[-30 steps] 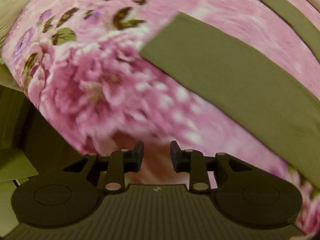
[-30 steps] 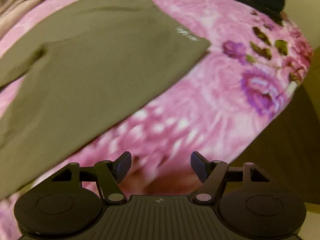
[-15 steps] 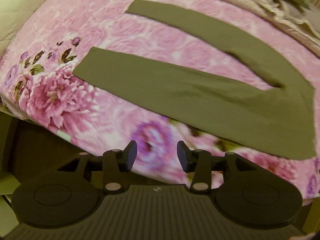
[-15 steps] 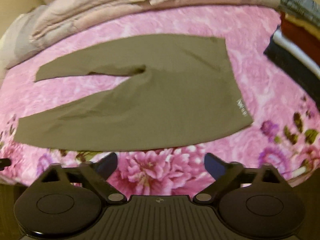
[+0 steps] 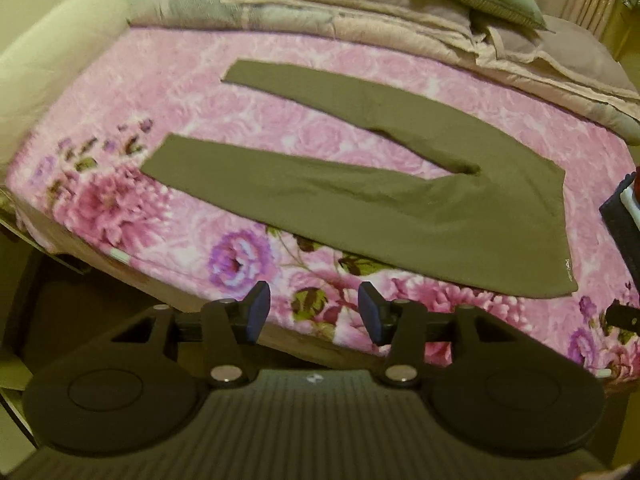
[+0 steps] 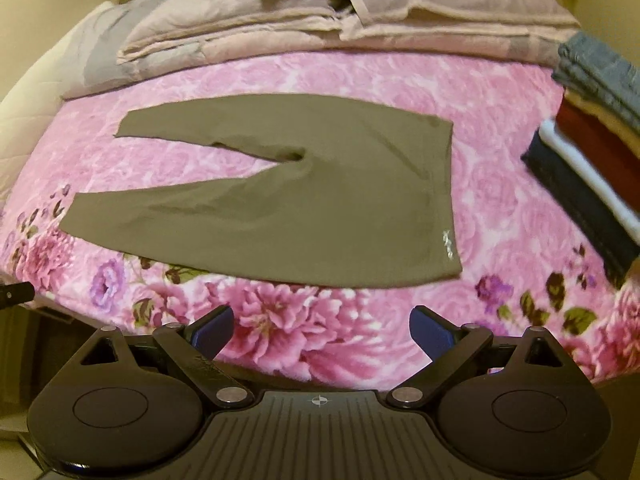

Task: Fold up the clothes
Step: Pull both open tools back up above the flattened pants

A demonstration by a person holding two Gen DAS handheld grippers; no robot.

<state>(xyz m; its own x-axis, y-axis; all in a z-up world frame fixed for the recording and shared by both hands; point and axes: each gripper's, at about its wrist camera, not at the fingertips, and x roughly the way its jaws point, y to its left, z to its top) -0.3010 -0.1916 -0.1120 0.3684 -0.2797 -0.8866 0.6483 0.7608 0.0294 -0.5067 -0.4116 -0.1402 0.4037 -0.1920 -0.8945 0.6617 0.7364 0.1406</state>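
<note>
Looking down at olive leggings (image 6: 288,200) spread flat on the bed (image 6: 500,184), waistband to my right, both legs splayed out to the left in a V. Fabric reads thin, stretchy and light — my guess is it drapes and clings to the blanket, so no fragility worry, just slip and bunching. I'd pinch at edges, not the middle: far leg cuff (image 5: 240,74) with the left gripper (image 5: 314,312), far waistband corner (image 6: 440,124) with the right gripper (image 6: 322,334), then bring the far leg over the near one. Left gripper's jaws are opening with nothing between them; right gripper's stand wide, also empty. Both hang over the near edge of the bed, apart from the cloth. Surface is a soft pink floral blanket — pads may snag it with the leggings. Folded quilts (image 6: 248,32) at the back, stack of folded clothes (image 6: 592,160) on the right.
</note>
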